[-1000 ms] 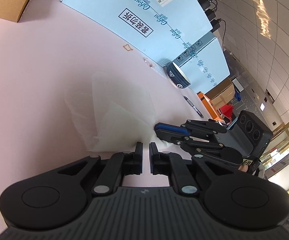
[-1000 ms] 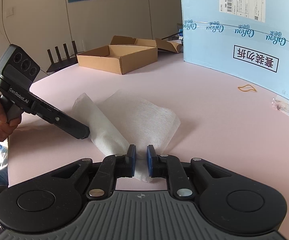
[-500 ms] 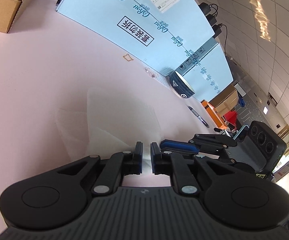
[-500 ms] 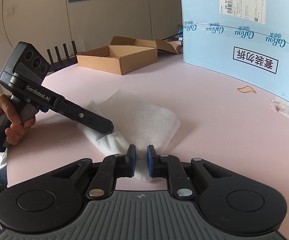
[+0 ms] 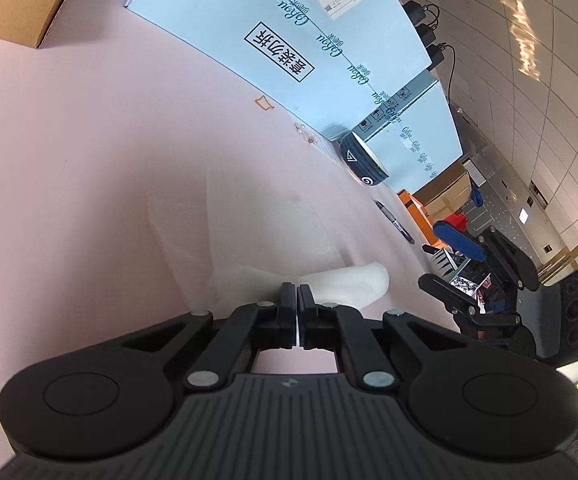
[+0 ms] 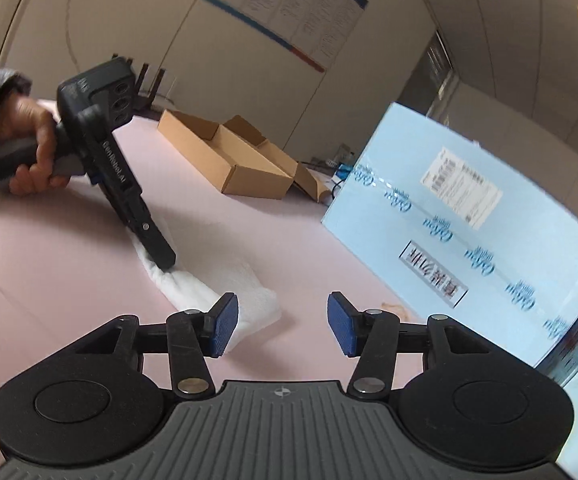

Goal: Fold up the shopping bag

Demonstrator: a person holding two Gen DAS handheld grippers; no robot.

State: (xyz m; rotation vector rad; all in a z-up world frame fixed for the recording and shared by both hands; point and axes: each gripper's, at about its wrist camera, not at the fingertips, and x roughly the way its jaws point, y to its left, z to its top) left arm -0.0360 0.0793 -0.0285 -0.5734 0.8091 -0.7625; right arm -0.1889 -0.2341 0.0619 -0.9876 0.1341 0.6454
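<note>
One white shopping bag (image 5: 345,282) is lying on the pink desk (image 5: 69,160), with two claws, left claw (image 5: 297,312) and right claw (image 6: 277,324), one dark bowl (image 5: 363,160), one pen (image 5: 395,222) and one open cardboard box (image 6: 229,156) sitting around it.

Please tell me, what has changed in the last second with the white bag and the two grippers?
The right gripper has let go of the white thin shopping bag; its jaws are opening with nothing between them, and it has rolled and pulled away. The bag is now a narrower folded strip. The left gripper stays shut on the bag, and the pink table is unchanged.
</note>
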